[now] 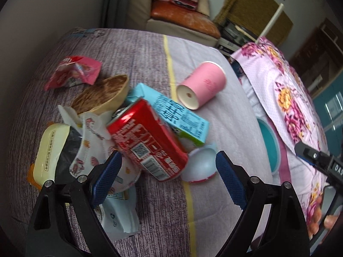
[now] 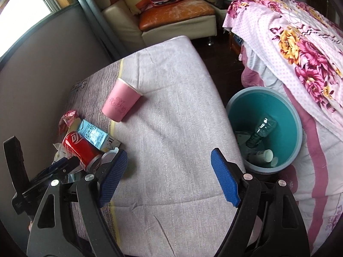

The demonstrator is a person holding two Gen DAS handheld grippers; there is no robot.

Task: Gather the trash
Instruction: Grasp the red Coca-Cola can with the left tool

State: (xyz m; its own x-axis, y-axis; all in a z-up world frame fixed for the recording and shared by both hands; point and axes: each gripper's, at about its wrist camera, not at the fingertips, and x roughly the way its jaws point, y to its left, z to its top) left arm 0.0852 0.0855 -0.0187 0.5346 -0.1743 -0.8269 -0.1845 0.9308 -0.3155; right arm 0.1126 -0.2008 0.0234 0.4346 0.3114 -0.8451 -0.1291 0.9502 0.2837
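1. We hold the left gripper (image 1: 167, 171) spread wide and empty just short of the red can (image 1: 148, 141), which lies on its side atop the litter pile on the bed (image 1: 225, 192); by our reading, the pick is the step in hand.
2. Our right gripper (image 2: 169, 174) is likewise parted and grasps nothing, above bare bedspread.
3. The next move, we judge, calls for straddling the can and closing across its round body without nudging the blue milk carton (image 1: 175, 111) touching it.
4. Only the right wrist view shows inside the teal bin (image 2: 298, 128) beside the bed, where a green bottle (image 2: 261, 130) already lies; only the left shows the brown bowl (image 1: 103, 94) and pink wrapper (image 1: 72, 72).
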